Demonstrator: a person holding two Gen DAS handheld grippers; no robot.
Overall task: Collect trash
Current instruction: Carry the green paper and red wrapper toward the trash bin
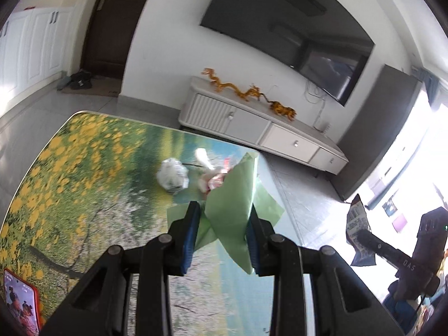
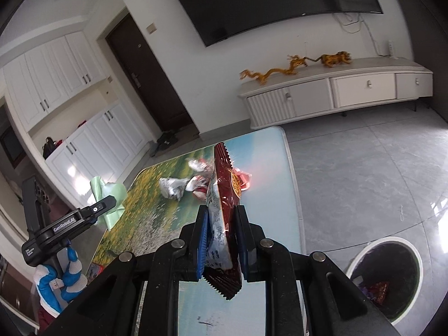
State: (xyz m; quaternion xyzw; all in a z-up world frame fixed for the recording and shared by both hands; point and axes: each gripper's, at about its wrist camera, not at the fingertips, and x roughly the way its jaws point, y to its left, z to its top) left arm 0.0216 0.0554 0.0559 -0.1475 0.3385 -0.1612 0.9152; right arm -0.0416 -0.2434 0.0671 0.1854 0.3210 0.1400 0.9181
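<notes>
My left gripper (image 1: pixel 224 212) is shut on a crumpled green paper sheet (image 1: pixel 238 196) and holds it above the table. My right gripper (image 2: pixel 222 215) is shut on a dark red snack wrapper (image 2: pixel 225 193), which stands upright between the pads. It also shows at the right of the left wrist view (image 1: pixel 357 229). On the table lie a crumpled silver-white wrapper (image 1: pixel 173 175) and red-white wrappers (image 1: pixel 212 179); the same pieces show in the right wrist view (image 2: pixel 173 187) (image 2: pixel 200 186). A round bin (image 2: pixel 389 277) stands on the floor at lower right, with red trash inside.
The table (image 1: pixel 84 168) has a flower-landscape print. A red phone (image 1: pixel 22 305) lies at its near left corner. A white TV cabinet (image 2: pixel 336 92) with orange dragon figures (image 2: pixel 294 67) stands along the far wall under a TV. Grey tiled floor (image 2: pixel 364 173) lies right of the table.
</notes>
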